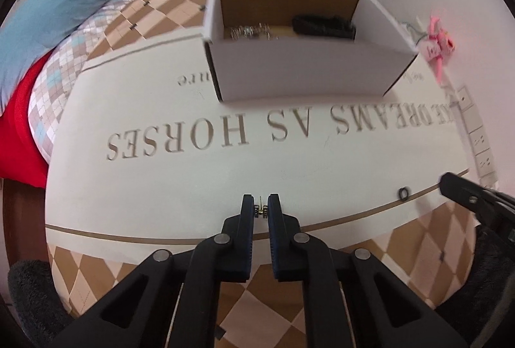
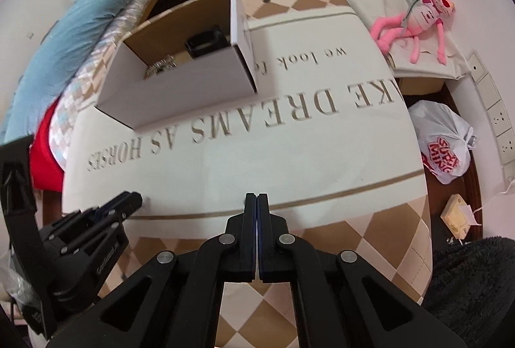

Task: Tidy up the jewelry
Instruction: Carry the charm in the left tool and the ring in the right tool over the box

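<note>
Two units in view. Left hand-held gripper (image 1: pixel 260 208) pinches a small metal earring (image 1: pixel 260 209) just above the worktop (image 1: pixel 161 187), presumably for the white box (image 1: pixel 302 68) beyond. Right hand-held gripper (image 2: pixel 257 203) closed, empty; black ring (image 1: pixel 403 193) lies loose nearby.

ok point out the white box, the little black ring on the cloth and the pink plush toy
white box (image 1: pixel 302 71), left wrist view, on its front wall
black ring (image 1: pixel 403 194), left wrist view, on its band
pink plush toy (image 2: pixel 418 21), right wrist view, on its body
</note>
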